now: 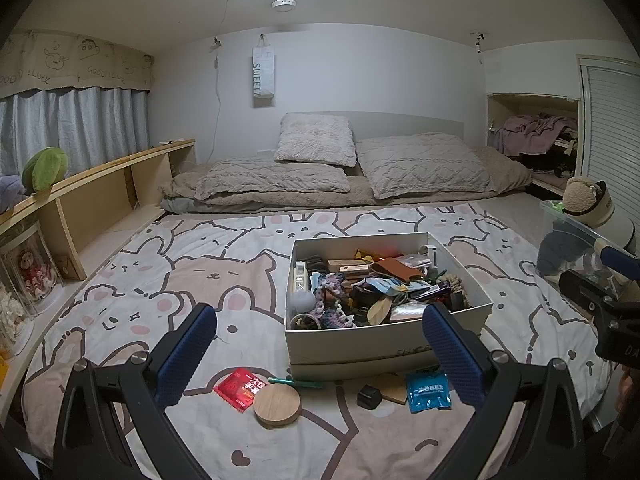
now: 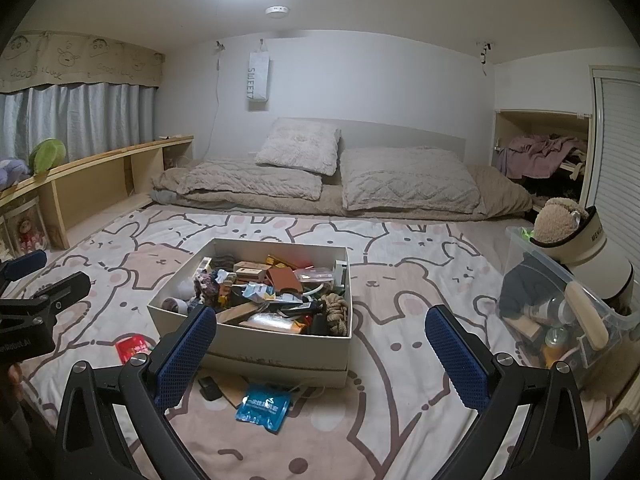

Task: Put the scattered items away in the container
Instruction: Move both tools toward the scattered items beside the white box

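Round wooden lid [image 1: 277, 404] lies just below the wide-open, empty left fingers [image 1: 320, 356]; right fingers [image 2: 320, 356], also open, sit over the blue packet [image 2: 263, 407].

Open bedsheet [image 1: 160, 280] left of crammed box [image 1: 384, 344].

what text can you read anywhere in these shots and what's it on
"SWEET": white hanging bag on the far wall.
"GOOD LUCK": cartoon curtain valance, upper left.
"MEN…", cut off: cream visor on the clear bin.
Chinese print on the blue packet and red packet: too blurred to read.
Embossed lettering on the white box front: partly hidden, unreadable.
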Demonstrator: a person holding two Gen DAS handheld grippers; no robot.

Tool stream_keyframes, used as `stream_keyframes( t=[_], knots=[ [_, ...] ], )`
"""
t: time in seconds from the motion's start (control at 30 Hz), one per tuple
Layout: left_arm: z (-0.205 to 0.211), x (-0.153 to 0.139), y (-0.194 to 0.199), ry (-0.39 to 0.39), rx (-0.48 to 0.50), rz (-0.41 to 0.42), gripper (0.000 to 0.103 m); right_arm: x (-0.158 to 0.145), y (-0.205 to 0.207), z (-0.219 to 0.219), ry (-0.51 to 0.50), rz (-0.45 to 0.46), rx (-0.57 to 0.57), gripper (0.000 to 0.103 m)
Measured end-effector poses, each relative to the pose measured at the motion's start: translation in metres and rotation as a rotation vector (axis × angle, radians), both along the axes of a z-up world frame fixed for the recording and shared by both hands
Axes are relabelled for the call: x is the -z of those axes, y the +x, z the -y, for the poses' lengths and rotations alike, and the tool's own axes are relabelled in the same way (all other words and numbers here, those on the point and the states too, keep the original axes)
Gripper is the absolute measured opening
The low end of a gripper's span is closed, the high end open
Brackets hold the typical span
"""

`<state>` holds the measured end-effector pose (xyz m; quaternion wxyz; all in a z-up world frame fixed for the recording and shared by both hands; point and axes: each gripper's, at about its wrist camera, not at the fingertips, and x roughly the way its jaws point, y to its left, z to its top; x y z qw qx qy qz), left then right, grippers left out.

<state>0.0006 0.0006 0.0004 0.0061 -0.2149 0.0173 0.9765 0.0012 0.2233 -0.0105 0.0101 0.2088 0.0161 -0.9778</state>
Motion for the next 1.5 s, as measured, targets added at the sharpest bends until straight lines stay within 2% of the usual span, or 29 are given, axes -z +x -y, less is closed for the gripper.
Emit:
stream_keyframes(
  t=[0.93, 1.5],
  knots=[
    [-0.001, 0.002, 0.0, -0.002, 0.007, 0.004, 0.103, 0.006, 0.0, 0.002, 0.002, 0.016, -0.003, 0.103],
    [-0.004, 0.027, -0.021, -0.021, 0.003, 0.08, 0.103, 0.031, -0.016, 0.0, -0.016, 0.08, -0.005, 0.103]
  ],
)
